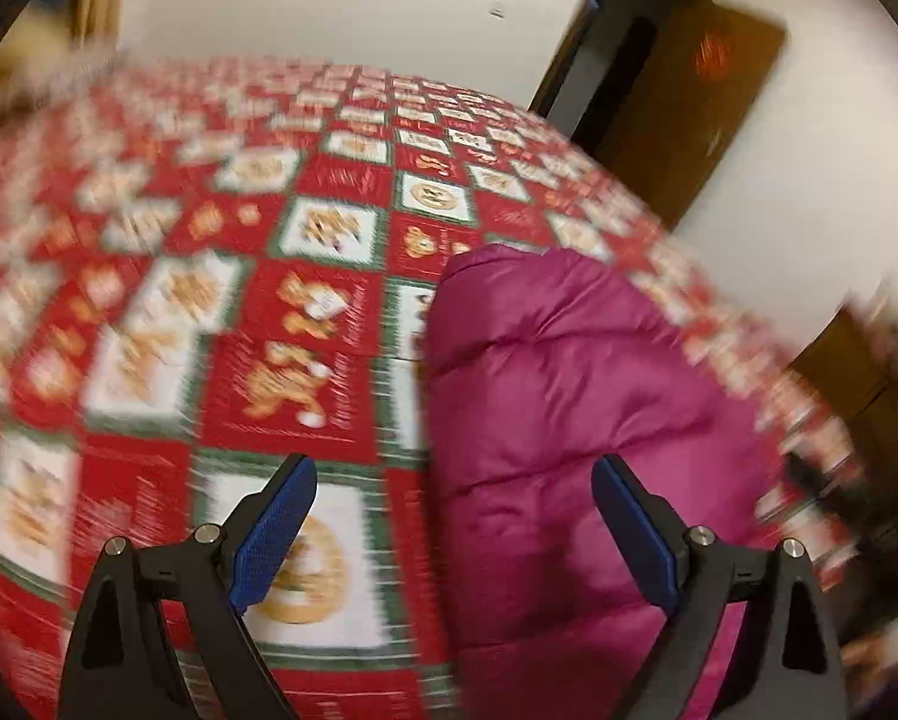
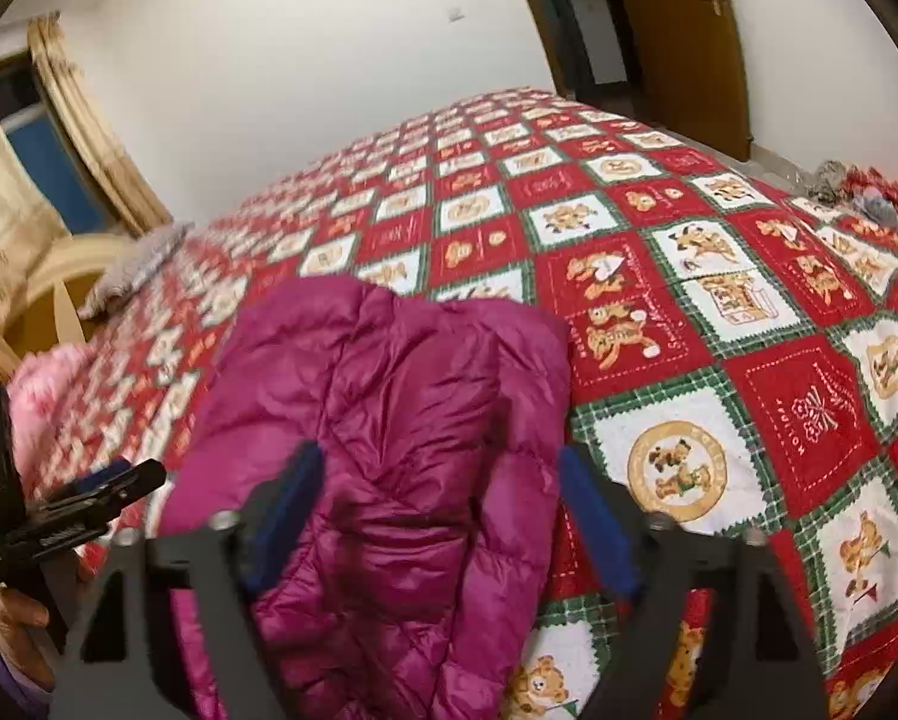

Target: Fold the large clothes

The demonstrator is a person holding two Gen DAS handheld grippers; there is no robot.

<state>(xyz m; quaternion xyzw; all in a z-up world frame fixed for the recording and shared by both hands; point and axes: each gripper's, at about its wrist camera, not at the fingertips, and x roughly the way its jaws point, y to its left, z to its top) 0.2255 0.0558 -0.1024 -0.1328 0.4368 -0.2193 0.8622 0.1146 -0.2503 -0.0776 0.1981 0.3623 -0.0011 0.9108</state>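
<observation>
We see a bed covered by a red, white and green patchwork quilt (image 2: pixel 718 360) printed with bears. On it lies a magenta puffer jacket (image 2: pixel 389 432), bunched near the closer edge, with something pink (image 2: pixel 41 396) and a grey cloth (image 2: pixel 137 264) at the left side.

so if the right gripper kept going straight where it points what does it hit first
Most likely the magenta jacket: the right gripper has open jaws framing it, tilted down at it on the bedspread. Depth is unclear.
</observation>
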